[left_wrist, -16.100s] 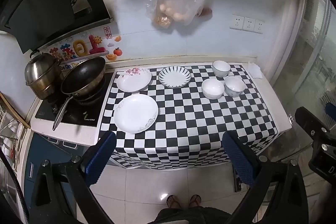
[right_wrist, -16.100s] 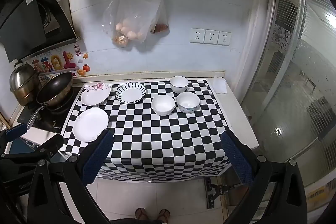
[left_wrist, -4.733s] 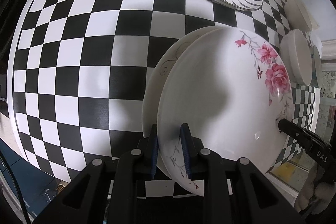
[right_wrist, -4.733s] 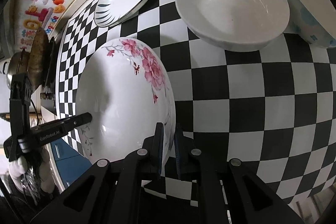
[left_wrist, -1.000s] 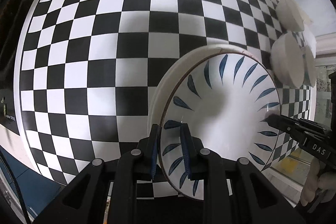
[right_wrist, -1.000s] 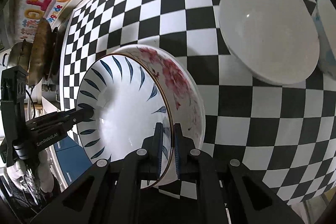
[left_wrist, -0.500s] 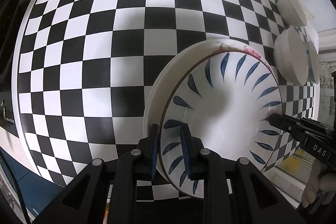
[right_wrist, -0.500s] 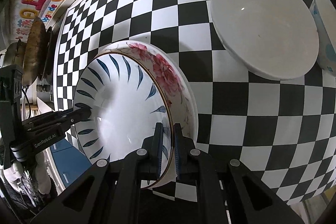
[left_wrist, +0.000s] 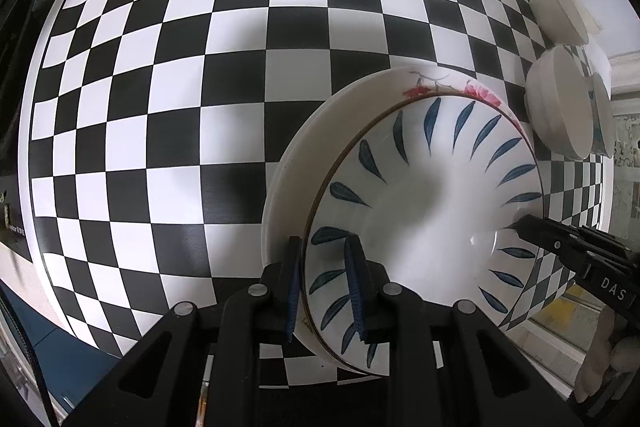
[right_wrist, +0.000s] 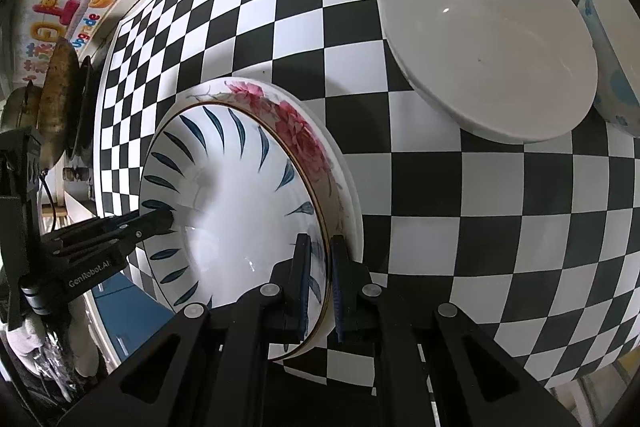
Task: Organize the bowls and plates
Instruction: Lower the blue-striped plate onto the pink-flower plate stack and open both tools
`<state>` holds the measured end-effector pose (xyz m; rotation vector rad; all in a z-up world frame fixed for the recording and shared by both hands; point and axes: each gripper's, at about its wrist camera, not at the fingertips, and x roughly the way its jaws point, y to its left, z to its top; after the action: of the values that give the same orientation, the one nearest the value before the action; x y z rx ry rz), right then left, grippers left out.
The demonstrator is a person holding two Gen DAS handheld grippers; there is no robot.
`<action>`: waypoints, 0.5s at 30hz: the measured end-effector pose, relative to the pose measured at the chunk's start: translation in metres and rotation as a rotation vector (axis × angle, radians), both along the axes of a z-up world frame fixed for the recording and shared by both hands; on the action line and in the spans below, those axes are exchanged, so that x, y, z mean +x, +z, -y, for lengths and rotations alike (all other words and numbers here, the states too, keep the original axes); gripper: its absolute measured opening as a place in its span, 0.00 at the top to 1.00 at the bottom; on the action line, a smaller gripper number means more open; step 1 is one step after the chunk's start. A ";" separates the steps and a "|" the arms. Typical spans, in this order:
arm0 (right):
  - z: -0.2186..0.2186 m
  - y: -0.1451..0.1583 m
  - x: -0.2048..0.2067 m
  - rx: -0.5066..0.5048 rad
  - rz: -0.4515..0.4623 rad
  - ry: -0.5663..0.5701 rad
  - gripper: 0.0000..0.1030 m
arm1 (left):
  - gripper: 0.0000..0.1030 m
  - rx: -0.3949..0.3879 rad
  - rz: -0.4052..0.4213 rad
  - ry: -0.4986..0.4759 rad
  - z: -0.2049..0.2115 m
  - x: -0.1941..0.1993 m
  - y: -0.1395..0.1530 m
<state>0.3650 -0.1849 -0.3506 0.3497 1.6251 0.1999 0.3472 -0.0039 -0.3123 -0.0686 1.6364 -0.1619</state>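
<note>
Both sets of jaws are clamping the blue-leaf plate (left_wrist: 432, 211) by opposite rims: left gripper (left_wrist: 326, 283) at lower centre, right gripper (right_wrist: 320, 283) likewise. The plate is sitting atop the floral plate (right_wrist: 304, 135) on the checkered worktop (left_wrist: 160, 75). Only the right view is showing the white bowl's (right_wrist: 492, 47) interior at upper right and the pan (right_wrist: 56, 99) at far left. Open cloth is lying upper left.

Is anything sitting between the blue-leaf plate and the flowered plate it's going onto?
Nothing visible. The blue-leaf plate, pinched by both the left gripper and right gripper, sits directly over the flowered plate; the white bowl stands apart.
</note>
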 end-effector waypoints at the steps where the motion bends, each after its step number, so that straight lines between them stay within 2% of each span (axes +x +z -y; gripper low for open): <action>1: 0.000 0.000 0.000 0.002 0.000 -0.004 0.88 | 0.81 -0.001 -0.002 0.003 -0.002 -0.001 -0.001; 11: -0.009 0.007 0.000 -0.070 -0.007 0.002 0.86 | 0.81 0.013 -0.032 0.024 -0.008 0.001 -0.005; 15: -0.008 0.008 0.001 -0.061 -0.009 0.000 0.85 | 0.81 0.006 -0.037 0.040 -0.012 0.004 -0.005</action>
<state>0.3664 -0.1771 -0.3428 0.3044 1.6362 0.1487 0.3514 0.0086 -0.3172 -0.1006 1.6716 -0.1258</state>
